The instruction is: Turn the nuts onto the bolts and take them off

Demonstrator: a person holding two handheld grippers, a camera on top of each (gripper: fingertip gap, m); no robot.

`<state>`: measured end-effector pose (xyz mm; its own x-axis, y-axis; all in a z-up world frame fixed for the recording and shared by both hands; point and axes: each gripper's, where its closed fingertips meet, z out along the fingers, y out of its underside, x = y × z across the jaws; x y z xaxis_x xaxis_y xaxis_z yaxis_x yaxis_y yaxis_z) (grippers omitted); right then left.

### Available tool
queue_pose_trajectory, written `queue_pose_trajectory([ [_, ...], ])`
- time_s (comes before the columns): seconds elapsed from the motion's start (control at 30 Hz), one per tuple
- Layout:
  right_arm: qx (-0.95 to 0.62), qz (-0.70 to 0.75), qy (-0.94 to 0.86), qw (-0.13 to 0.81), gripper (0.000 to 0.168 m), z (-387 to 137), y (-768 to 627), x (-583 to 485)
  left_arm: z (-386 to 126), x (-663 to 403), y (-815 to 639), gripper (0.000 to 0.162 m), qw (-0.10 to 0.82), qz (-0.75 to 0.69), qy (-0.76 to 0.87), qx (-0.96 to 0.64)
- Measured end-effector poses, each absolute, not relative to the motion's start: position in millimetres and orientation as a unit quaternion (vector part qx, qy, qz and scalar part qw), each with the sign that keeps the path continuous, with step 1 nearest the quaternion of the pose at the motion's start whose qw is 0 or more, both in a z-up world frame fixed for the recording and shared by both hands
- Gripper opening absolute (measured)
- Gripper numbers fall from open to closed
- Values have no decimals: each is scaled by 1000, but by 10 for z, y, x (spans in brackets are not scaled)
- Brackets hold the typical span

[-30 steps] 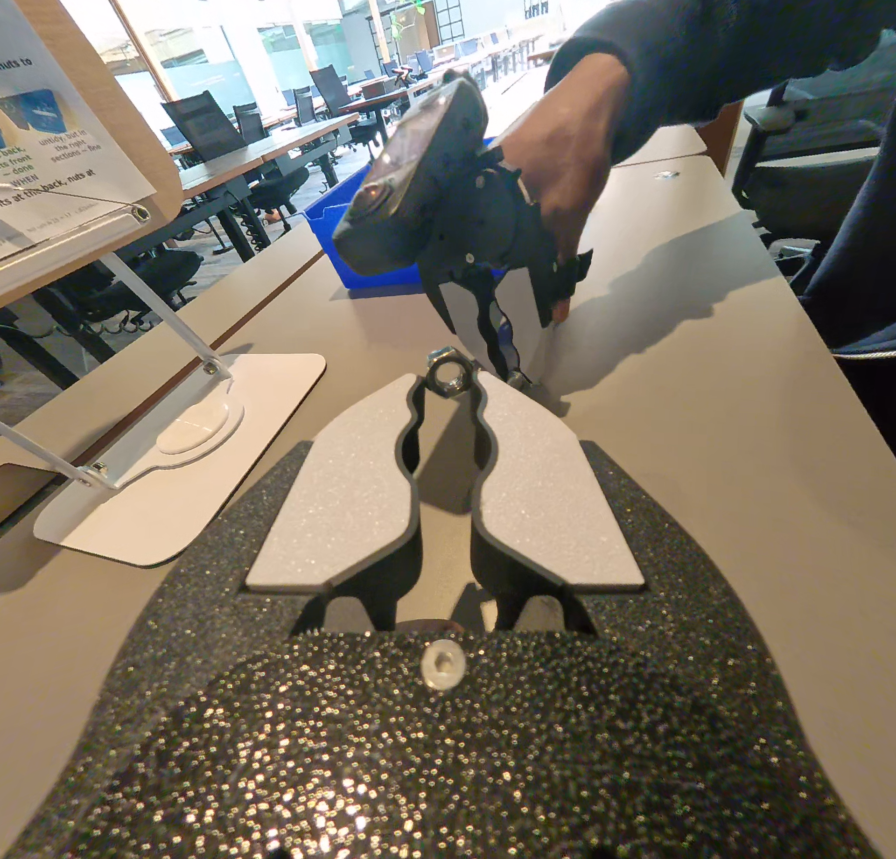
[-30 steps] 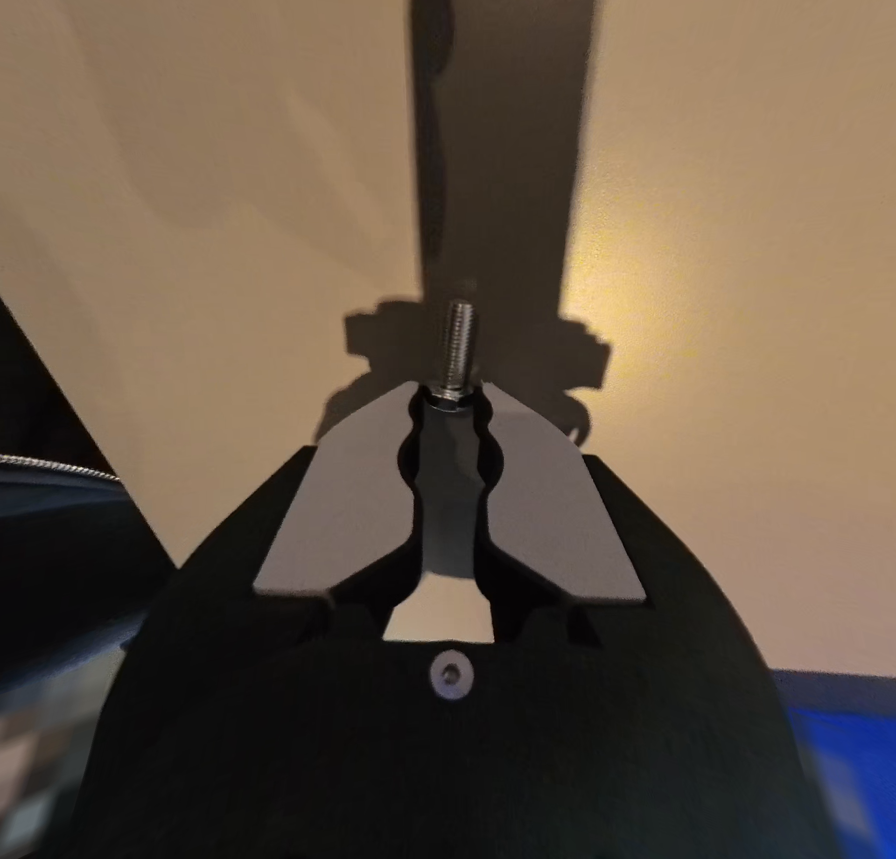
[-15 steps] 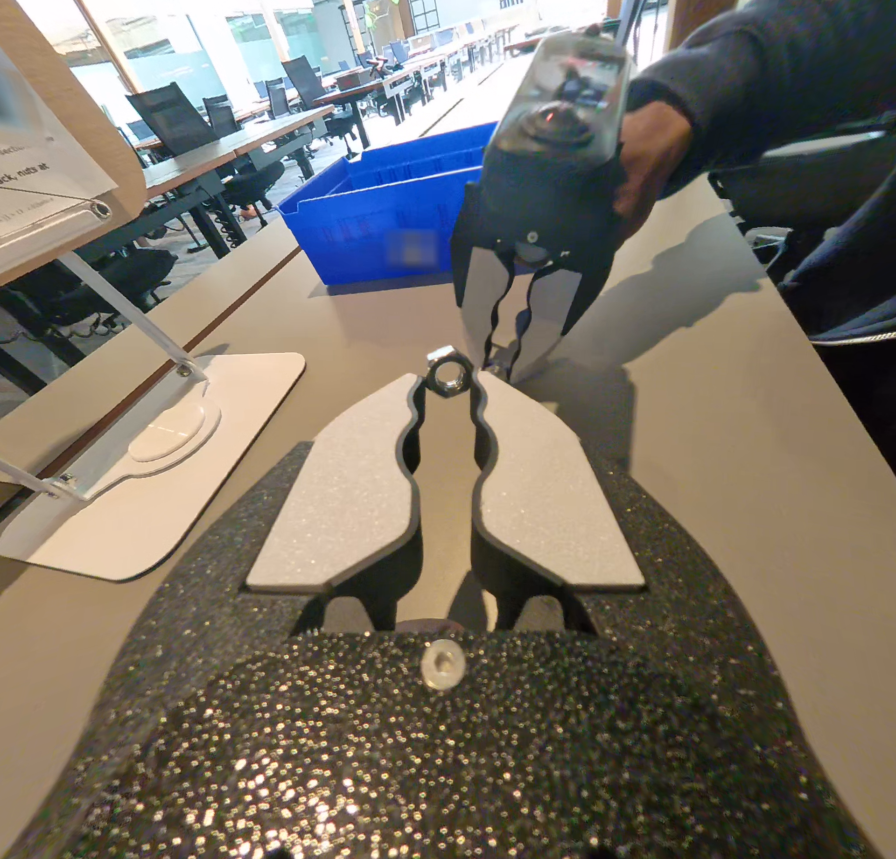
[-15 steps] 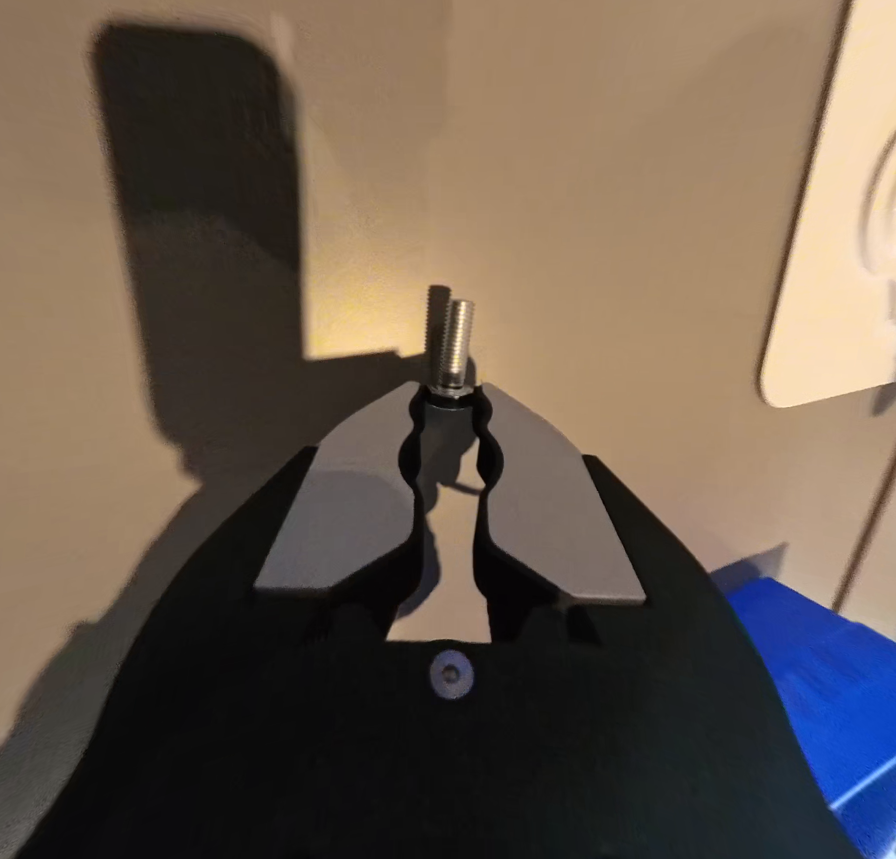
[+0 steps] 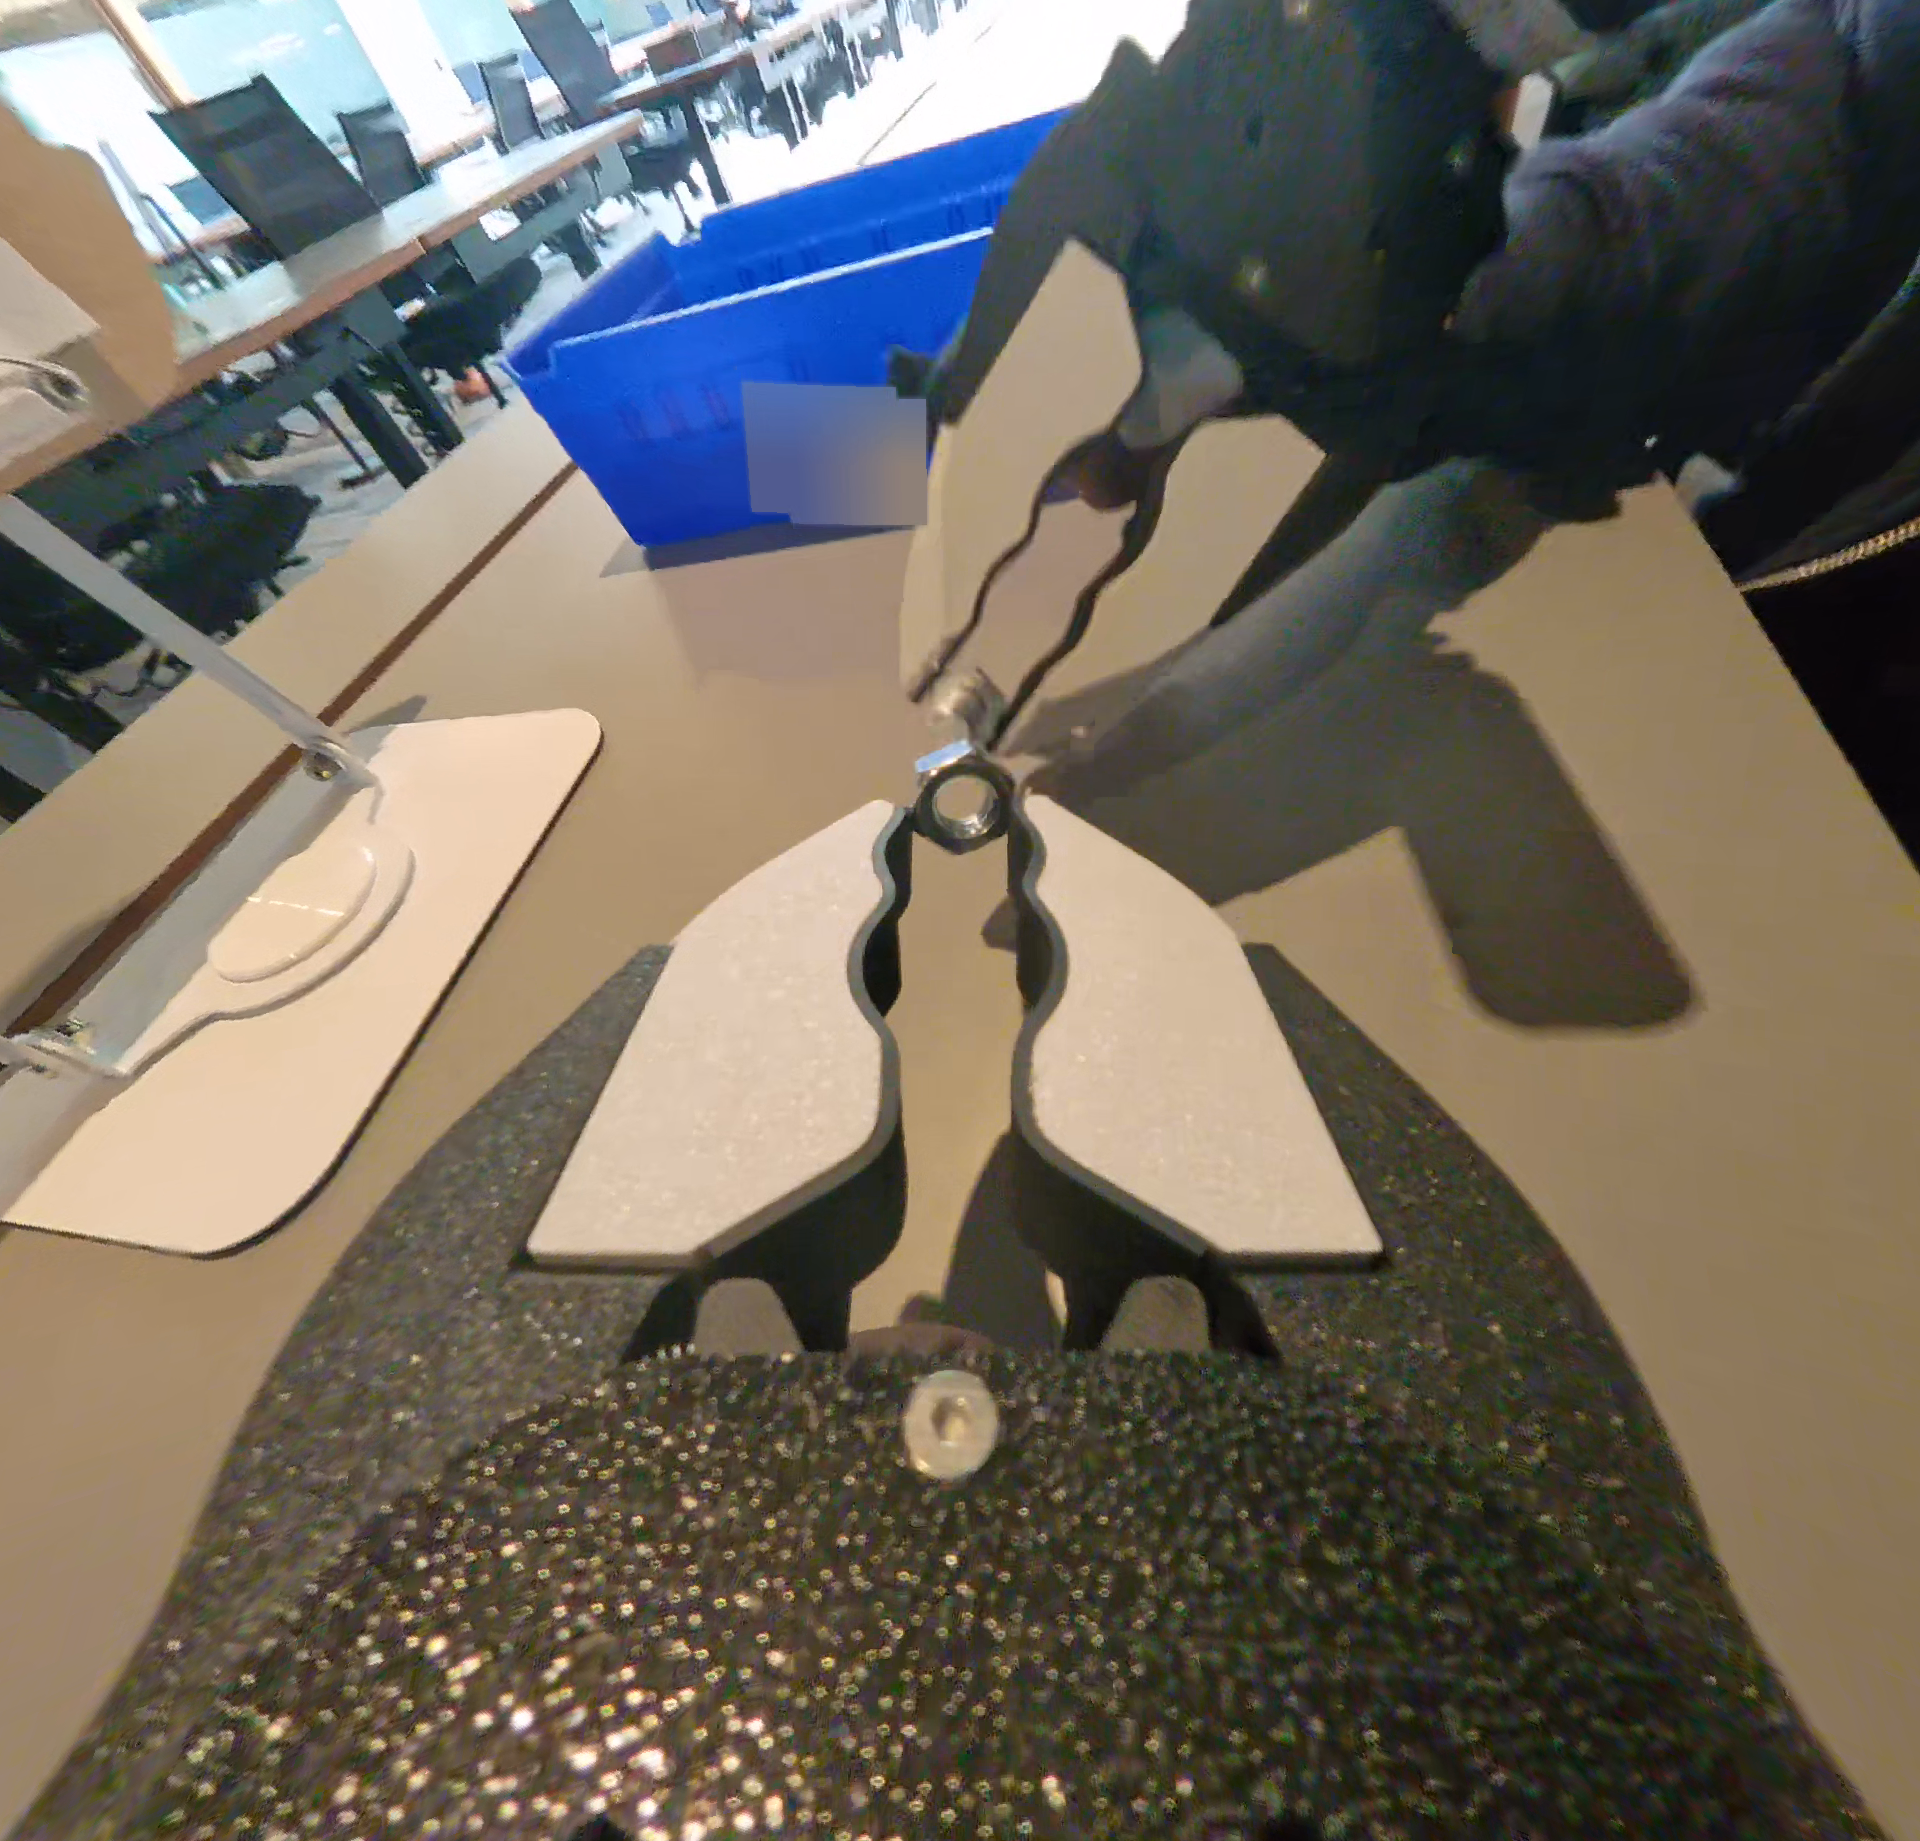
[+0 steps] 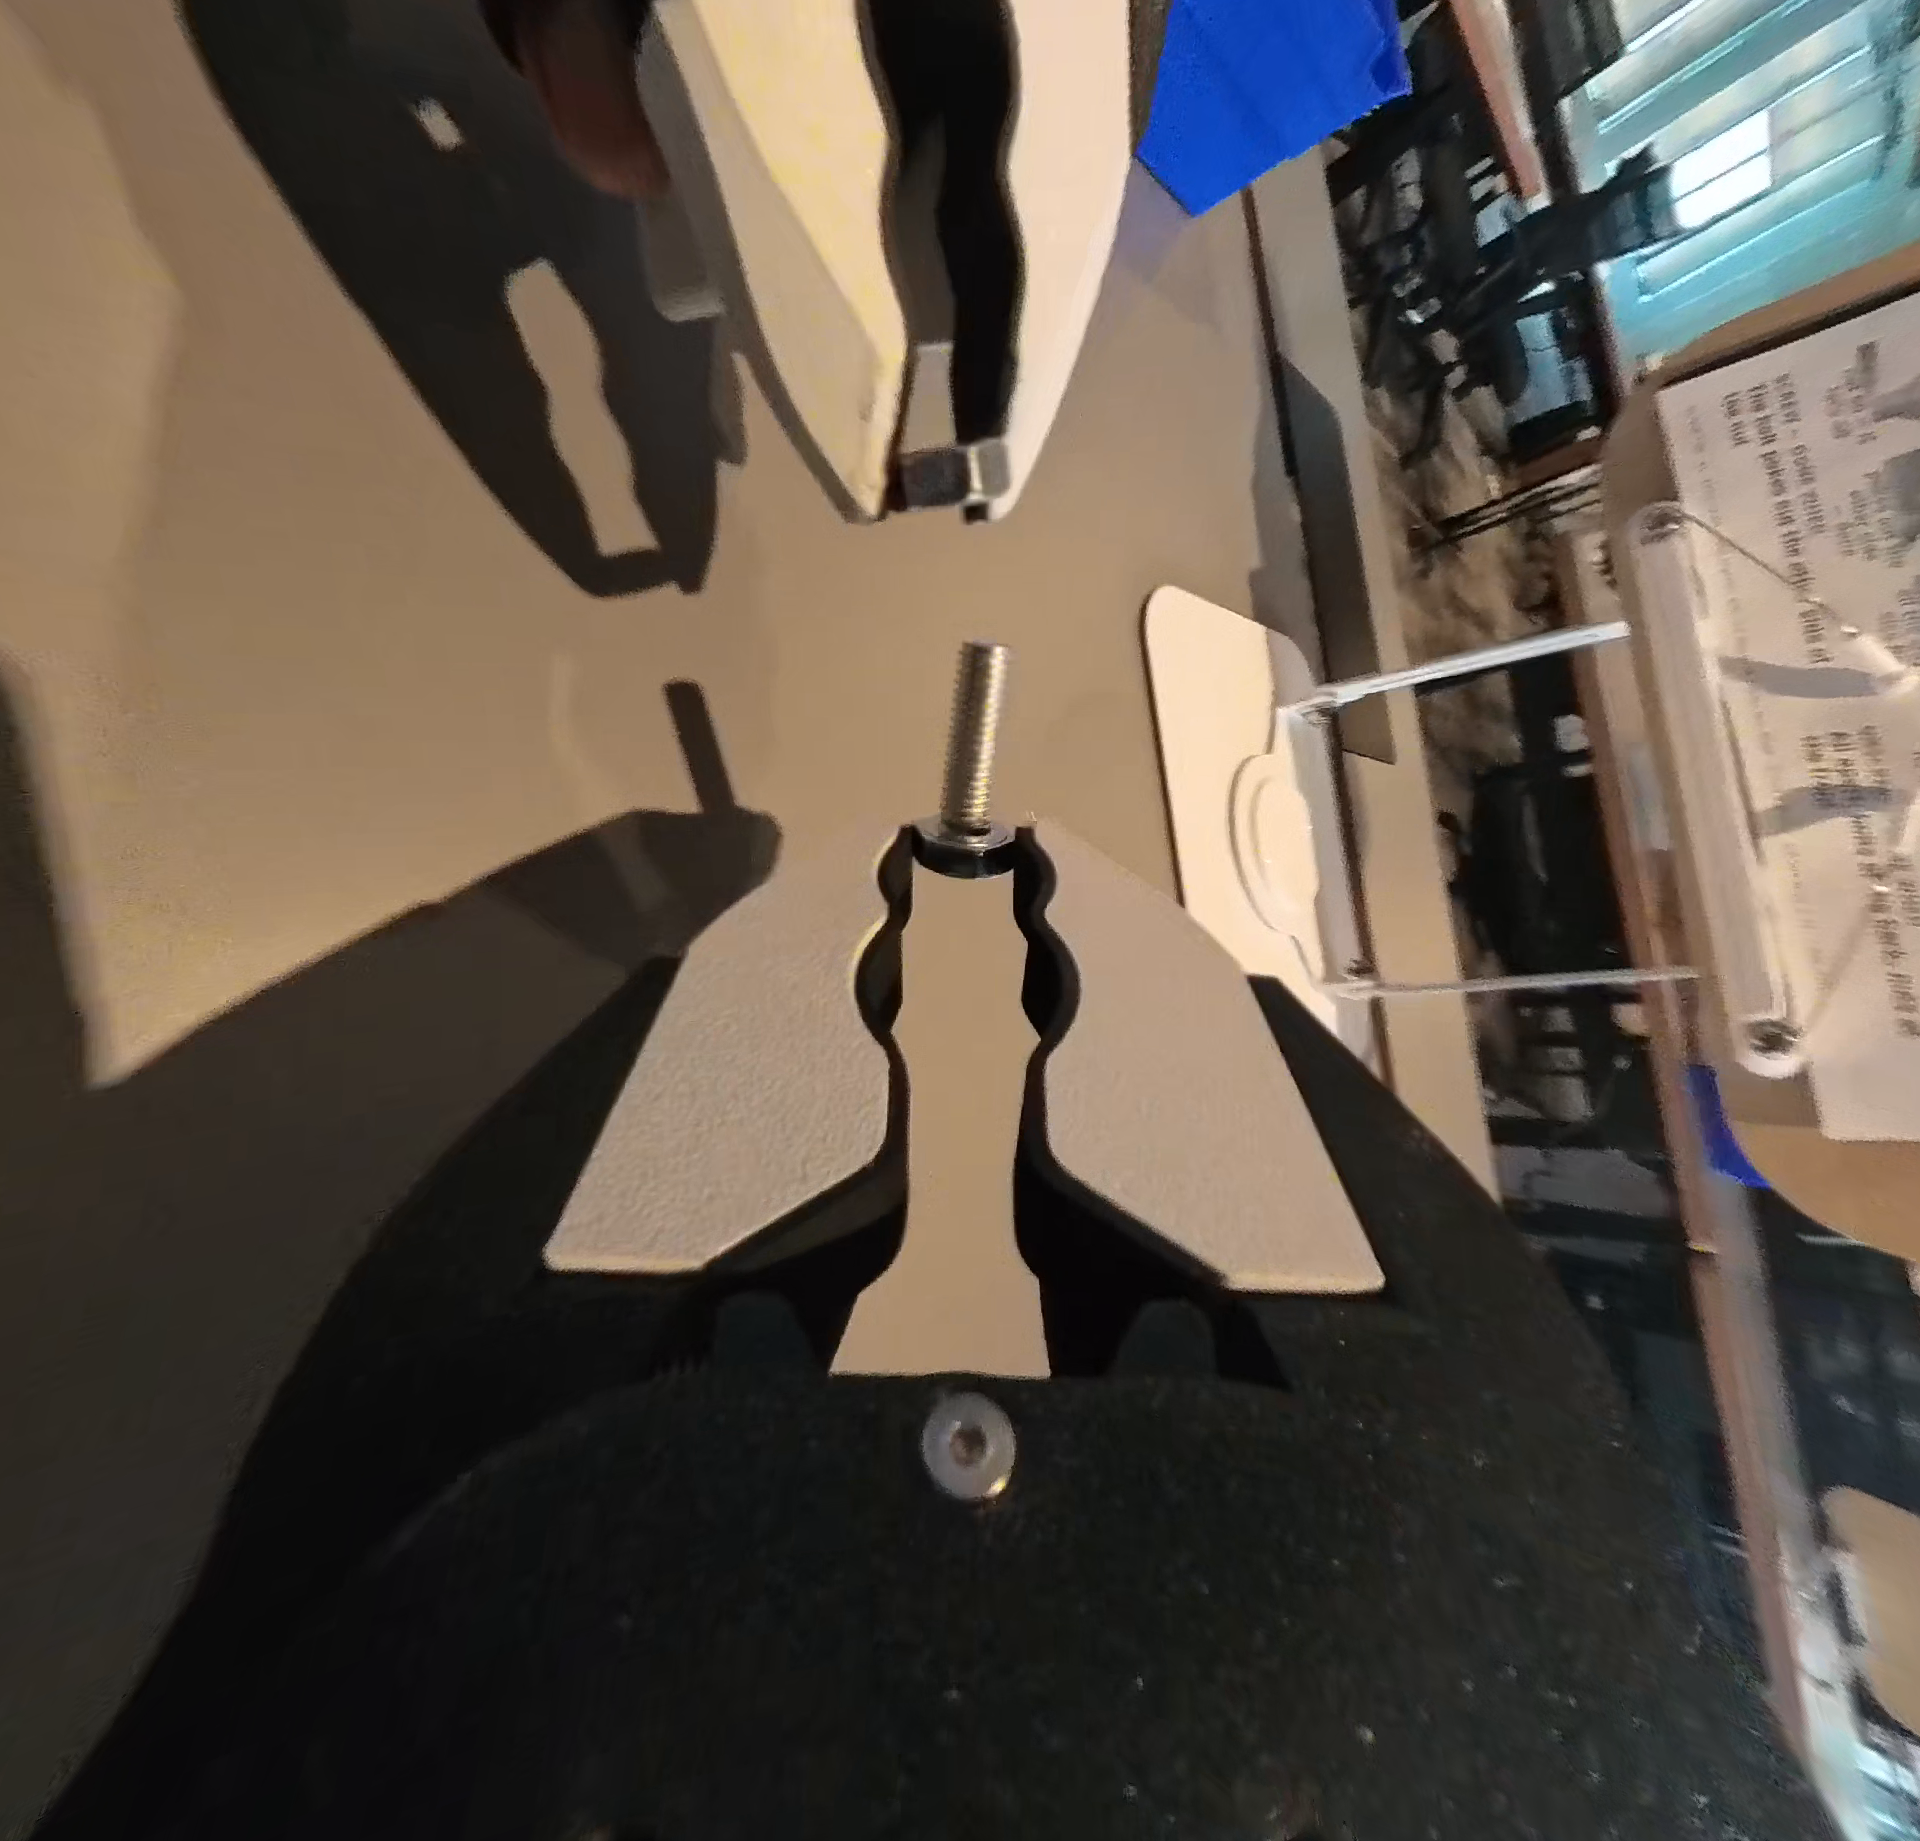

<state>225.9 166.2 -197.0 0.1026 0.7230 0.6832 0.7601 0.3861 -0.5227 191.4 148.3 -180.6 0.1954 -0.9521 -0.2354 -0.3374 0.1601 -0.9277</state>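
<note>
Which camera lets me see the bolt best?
The right wrist view. The bolt sticks out lengthwise from the right hand-held gripper, its threads sharp against the table. The left wrist view only shows its blurry tip near the nut.

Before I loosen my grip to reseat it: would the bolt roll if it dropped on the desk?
Probably. The bolt has a round threaded shaft, so it would likely roll, curving around its wider head. It looks like stiff, hard metal, held only by its head in the right claw, so it may slip.
</note>
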Motion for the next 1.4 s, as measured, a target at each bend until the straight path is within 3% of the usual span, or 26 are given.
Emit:
queue_pose_trajectory([
  [0.67,-533,-45,-684,496,18,-2127,1606,2224,-2034,2043,1446,17,461,-296,575,-608],
  [1.4,-545,58,-678,489,18,-2208,1546,2156,-2068,2030,1418,18,375,-312,577,-656],
])
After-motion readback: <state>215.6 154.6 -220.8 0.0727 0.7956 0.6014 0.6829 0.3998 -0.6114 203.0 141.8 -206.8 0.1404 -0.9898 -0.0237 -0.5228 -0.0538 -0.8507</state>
